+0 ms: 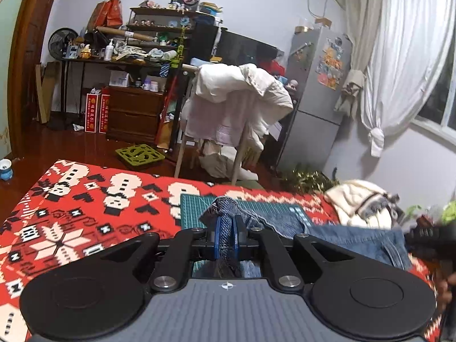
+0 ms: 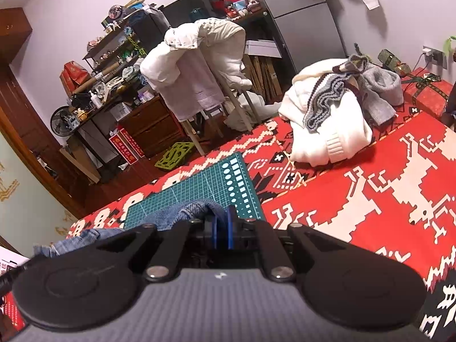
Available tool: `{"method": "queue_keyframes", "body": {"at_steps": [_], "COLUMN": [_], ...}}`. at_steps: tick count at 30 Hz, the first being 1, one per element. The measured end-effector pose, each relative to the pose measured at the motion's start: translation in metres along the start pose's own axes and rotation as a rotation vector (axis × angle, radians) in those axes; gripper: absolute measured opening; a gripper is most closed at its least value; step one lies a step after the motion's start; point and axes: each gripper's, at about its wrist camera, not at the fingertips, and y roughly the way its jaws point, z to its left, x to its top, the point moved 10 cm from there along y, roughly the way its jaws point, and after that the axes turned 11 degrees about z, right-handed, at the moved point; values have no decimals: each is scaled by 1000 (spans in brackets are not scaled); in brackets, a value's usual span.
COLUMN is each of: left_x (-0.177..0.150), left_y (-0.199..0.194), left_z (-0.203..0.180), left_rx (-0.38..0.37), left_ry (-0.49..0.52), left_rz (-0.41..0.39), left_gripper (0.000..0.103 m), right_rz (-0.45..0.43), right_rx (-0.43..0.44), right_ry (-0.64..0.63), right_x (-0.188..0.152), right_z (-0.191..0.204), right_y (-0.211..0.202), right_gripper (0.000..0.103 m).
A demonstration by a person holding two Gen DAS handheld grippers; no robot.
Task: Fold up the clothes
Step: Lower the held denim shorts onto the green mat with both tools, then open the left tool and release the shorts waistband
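L gripper (image 1: pixel 225 238) jaws pinching jeans (image 1: pixel 336 238) fold — R gripper (image 2: pixel 222 232) jaws likewise, over mat (image 2: pixel 199 188).

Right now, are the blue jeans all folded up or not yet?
Not yet. The jeans lie bunched and stretched across the green mat, pinched at each end by the left gripper and right gripper.

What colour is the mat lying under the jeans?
Dark green with a pale grid, the cutting mat shows best in the right wrist view.
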Motion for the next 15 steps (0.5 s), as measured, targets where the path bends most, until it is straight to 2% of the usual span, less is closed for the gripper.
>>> {"method": "queue_keyframes", "body": {"at_steps": [8,15], "left_x": [17,8], "left_y": [30,54], "left_z": [26,53], "left_rx": [24,76], "left_ry": [-21,-64], "left_rz": [0,50], "left_gripper": [8,12], "right_rz": [3,0], "right_rx": [-14,-52], "right_ry": [30,-18], "right_x": [10,13], "right_z": [-4,2], "right_y": [26,51], "right_gripper": [10,12]}}
